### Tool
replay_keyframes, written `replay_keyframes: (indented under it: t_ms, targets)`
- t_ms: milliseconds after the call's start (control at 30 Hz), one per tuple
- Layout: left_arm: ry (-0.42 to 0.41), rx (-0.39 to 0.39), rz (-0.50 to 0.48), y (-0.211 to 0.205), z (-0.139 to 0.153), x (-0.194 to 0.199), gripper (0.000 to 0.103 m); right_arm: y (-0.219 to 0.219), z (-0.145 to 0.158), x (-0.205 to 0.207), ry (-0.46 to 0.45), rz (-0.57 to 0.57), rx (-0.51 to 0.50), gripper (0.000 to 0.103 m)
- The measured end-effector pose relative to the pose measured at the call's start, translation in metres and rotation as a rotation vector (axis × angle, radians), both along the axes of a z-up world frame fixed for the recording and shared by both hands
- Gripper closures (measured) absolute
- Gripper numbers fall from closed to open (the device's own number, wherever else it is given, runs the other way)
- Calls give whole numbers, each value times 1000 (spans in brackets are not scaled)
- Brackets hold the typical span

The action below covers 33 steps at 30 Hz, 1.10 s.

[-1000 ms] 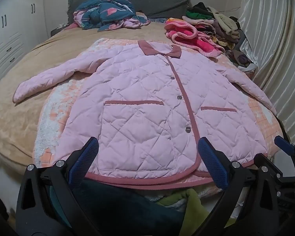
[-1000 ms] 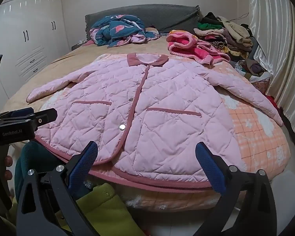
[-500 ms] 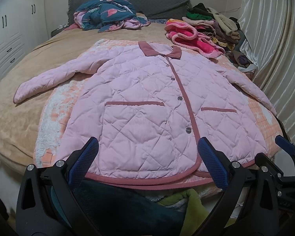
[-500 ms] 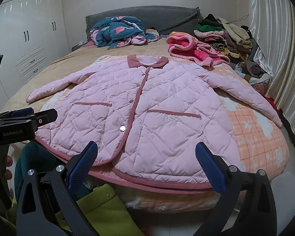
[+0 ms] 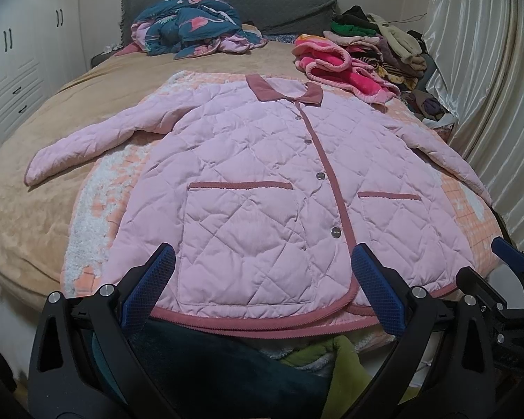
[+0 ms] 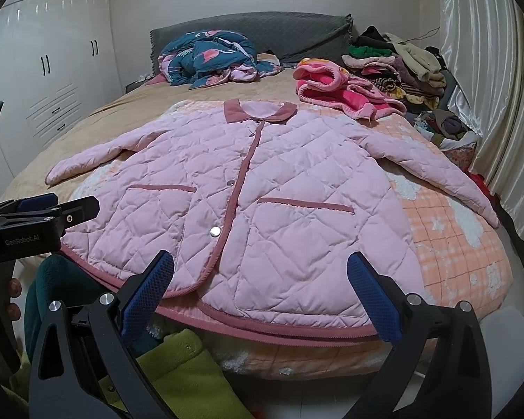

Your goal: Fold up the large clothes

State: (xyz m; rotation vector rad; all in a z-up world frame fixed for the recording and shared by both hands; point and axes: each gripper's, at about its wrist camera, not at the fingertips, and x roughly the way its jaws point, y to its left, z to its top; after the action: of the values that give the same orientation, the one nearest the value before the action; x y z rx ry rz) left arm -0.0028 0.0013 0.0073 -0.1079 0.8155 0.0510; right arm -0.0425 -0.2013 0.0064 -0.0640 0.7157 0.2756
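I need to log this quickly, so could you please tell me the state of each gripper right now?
Left gripper: open, holding nothing, above the jacket hem.
Right gripper: open, holding nothing.

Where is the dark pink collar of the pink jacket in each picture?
Left wrist view: collar, upper middle, just right of centre.
Right wrist view: collar, upper middle, at centre.
Shared landmark: the bright pink fleece lies to the collar's right in both.

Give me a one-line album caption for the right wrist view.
Pink quilted jacket spread flat and buttoned on the bed, right gripper poised open-jawed at its hem.
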Motion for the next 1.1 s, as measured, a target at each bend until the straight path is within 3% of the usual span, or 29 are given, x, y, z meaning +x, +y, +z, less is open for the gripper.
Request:
replay_keyframes:
  t_ms: [1100]
  targets:
    - [0, 7, 0, 12, 9, 3, 8, -1, -3, 3, 15, -6, 0, 4]
